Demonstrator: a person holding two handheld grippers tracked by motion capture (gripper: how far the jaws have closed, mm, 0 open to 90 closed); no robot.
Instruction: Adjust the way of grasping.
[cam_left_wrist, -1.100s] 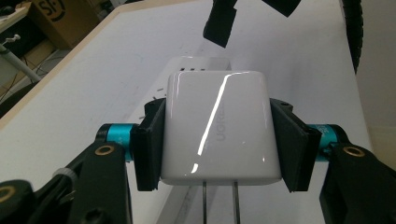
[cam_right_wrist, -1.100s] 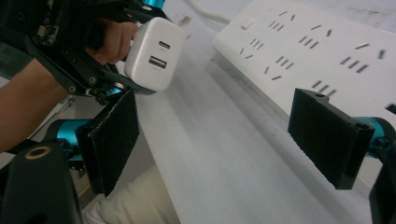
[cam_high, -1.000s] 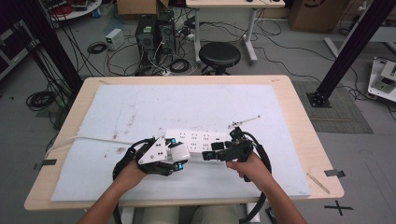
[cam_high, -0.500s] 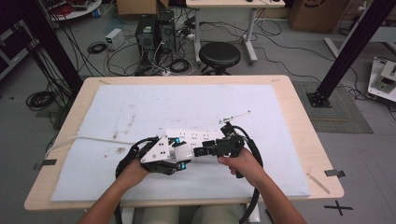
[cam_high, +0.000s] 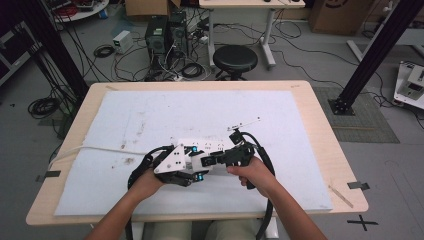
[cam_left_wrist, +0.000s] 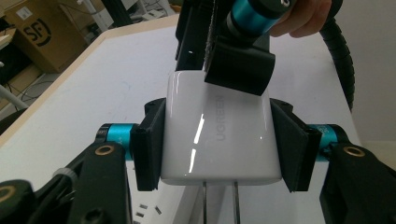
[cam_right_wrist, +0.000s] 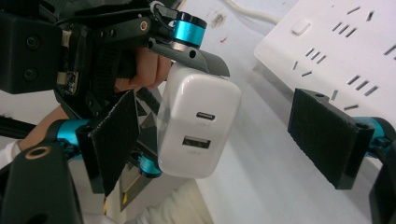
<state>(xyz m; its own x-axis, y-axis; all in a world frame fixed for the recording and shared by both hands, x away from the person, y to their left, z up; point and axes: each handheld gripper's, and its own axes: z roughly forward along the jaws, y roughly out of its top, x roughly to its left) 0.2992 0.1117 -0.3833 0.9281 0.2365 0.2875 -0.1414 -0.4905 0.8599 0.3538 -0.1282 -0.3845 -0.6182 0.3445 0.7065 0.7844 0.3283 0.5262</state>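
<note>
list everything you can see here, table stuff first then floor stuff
charger: 1, white, clamped between the left gripper's pads, prongs bare
power strip: 1, white, on the mat by the grippers
cord: 1, white, running off the table's left edge
mat: 1, white, covering the table
table: 1, light wood
stool: 1, black, beyond the table
computer towers: 2, black, on the floor
cardboard box: 1, brown, on the floor
left gripper: 1, black and teal, shut on the charger
right gripper: 1, black and teal, open beside the charger
</note>
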